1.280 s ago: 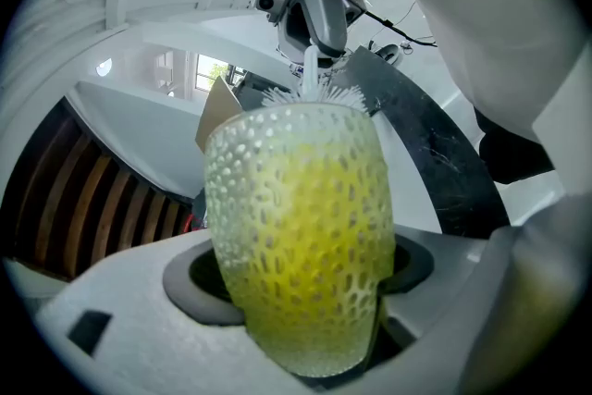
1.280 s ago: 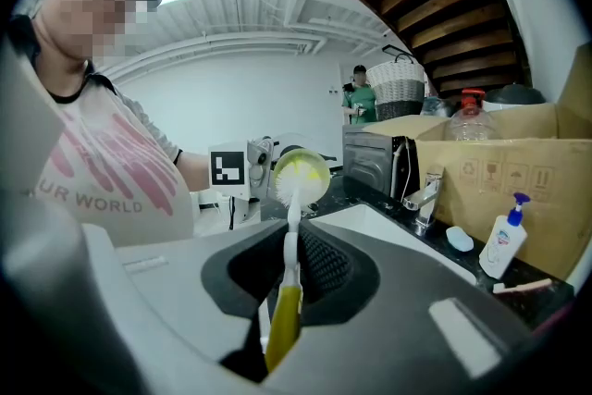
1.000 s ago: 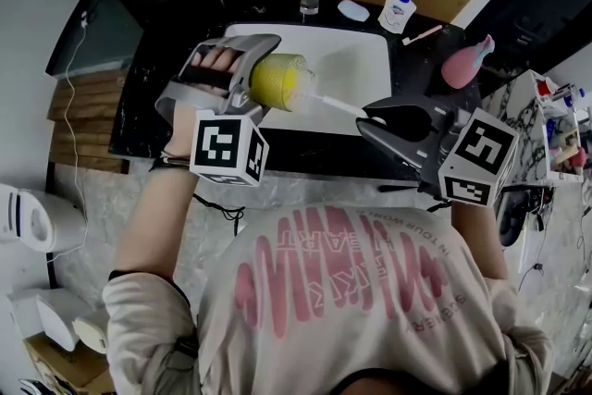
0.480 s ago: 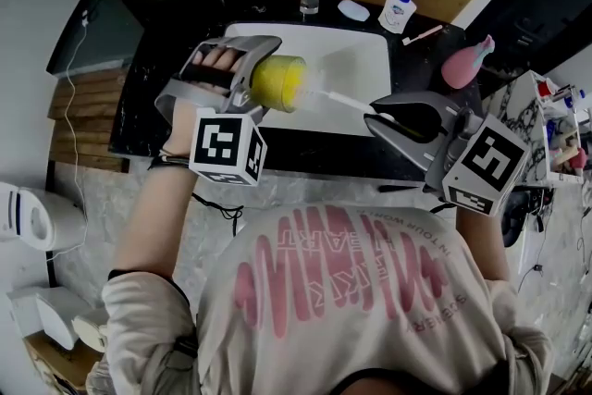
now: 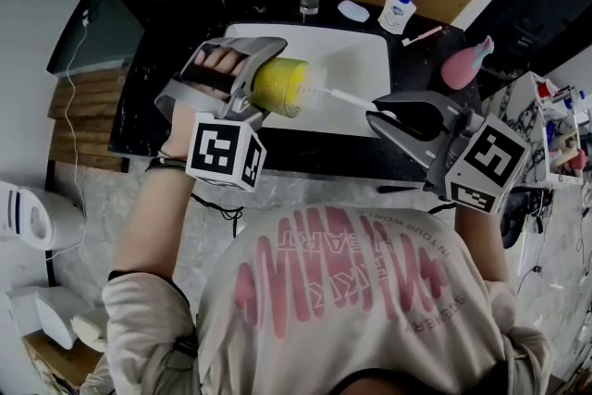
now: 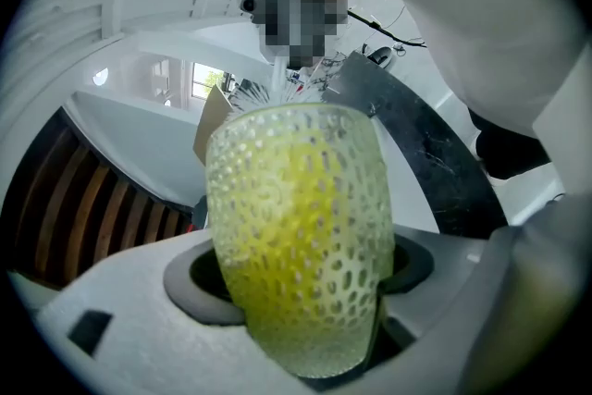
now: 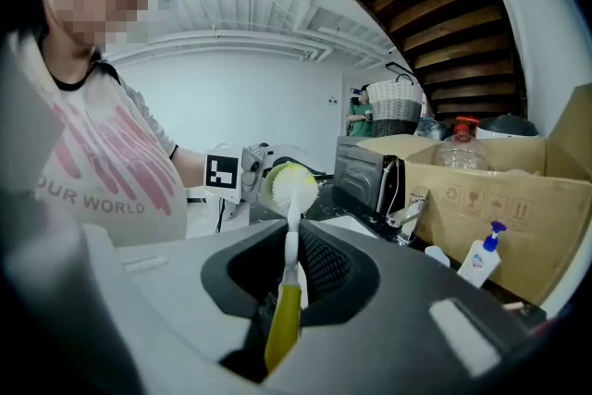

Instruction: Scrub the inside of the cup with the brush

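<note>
Both tongs busy: left tongs (image 5: pixel 248 77) clamp the dimpled cup (image 6: pixel 296 236) near its base, looks light, likely slippery; right tongs (image 7: pixel 289 273) pinch the brush (image 7: pixel 290 183) handle, thin, probably flexy.

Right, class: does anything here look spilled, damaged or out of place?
Nothing stands out. The left gripper holds the yellow cup on its side over the sink, the right gripper's brush at its mouth.

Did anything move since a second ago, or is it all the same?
The right hand-held gripper slid a little to the person's right, pulling the brush along with it. The left hand-held gripper dipped a touch with the yellow cup. Both keep their hold, and the brush head stays in the cup, over the sink.
</note>
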`<action>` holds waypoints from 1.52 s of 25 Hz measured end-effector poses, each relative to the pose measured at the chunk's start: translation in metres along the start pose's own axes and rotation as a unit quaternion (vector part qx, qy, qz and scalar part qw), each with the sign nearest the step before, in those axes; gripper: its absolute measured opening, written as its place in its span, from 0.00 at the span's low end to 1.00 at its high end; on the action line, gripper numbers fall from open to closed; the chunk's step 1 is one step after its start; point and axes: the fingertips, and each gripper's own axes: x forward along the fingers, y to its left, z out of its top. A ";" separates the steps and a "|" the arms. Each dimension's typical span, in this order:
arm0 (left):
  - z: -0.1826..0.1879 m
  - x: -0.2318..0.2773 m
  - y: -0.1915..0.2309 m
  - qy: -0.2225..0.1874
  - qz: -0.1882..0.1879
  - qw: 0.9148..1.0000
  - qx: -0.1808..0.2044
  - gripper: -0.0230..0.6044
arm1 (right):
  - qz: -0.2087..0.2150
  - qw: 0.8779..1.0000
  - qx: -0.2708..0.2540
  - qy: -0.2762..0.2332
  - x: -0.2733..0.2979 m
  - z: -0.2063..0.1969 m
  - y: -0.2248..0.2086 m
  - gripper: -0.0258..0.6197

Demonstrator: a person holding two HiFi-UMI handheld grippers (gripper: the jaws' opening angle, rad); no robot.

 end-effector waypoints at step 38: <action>-0.003 -0.008 0.022 -0.009 0.067 0.998 -0.011 0.63 | 0.091 0.982 0.161 -0.032 0.007 -0.008 0.010 0.11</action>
